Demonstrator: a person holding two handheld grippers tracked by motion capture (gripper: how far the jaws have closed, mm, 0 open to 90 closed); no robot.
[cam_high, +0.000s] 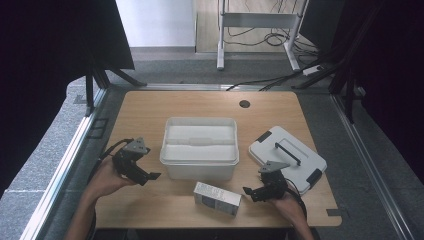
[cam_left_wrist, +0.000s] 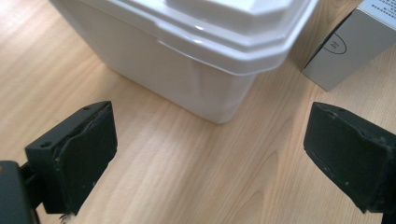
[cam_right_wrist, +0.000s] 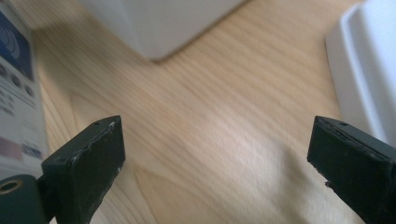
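Wooden table (cam_high: 150, 115) carries a white bin (cam_high: 199, 147) at centre, its lid (cam_high: 287, 152) lying to the right and a small grey box (cam_high: 217, 198) near the front edge. Left gripper (cam_high: 150, 176), held low at the bin's left, has jaws spread wide. Right gripper (cam_high: 248, 192), between box and lid, points left with jaws equally wide, both holding nothing.

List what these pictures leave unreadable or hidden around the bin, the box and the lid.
- Print on the small box: too small in the high view, cut off by the edge in the left gripper view, blurred in the right gripper view.
- White bin: its far outer wall, hidden by the bin itself.
- Lid: its near corner in the high view, covered by the right tool.
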